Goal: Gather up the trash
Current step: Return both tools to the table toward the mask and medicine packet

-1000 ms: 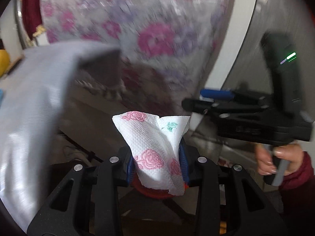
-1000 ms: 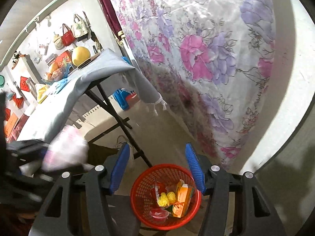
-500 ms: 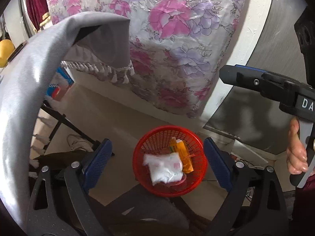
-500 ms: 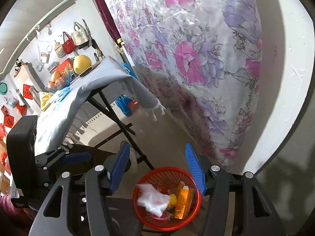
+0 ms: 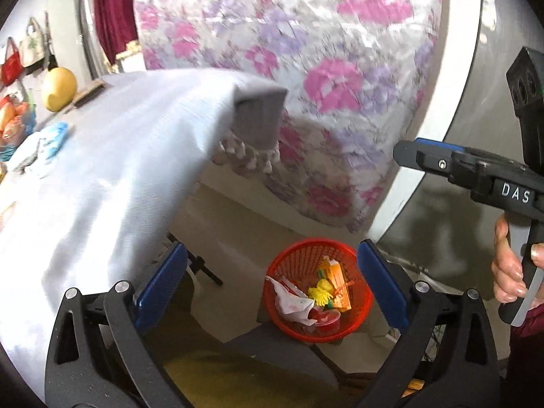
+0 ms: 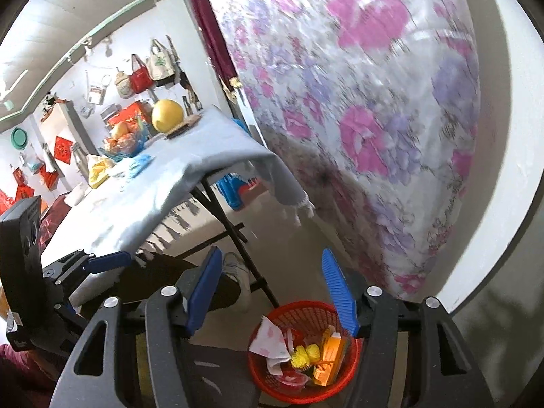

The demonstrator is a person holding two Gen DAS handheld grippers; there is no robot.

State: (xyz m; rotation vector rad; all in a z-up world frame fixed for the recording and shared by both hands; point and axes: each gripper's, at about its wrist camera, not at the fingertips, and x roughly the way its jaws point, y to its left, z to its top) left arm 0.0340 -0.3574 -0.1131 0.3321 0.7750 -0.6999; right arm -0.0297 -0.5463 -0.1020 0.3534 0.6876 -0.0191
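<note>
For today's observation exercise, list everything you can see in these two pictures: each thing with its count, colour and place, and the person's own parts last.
round plastic mesh basket: one, red, on the floor.
crumpled paper napkin: one, white with pink roses, in the basket.
carton: one, orange, in the basket.
cloth-covered folding table: one, pale grey, left of the basket.
large round fruit: one, yellow, far end of the table.
floral curtain: one, pink and purple, behind the basket.
hanging bags: several, red and beige, on the far wall.
left gripper: black with blue pads, open, empty.
right gripper: same, open, empty.
hand: one, holding the right gripper's handle.
</note>
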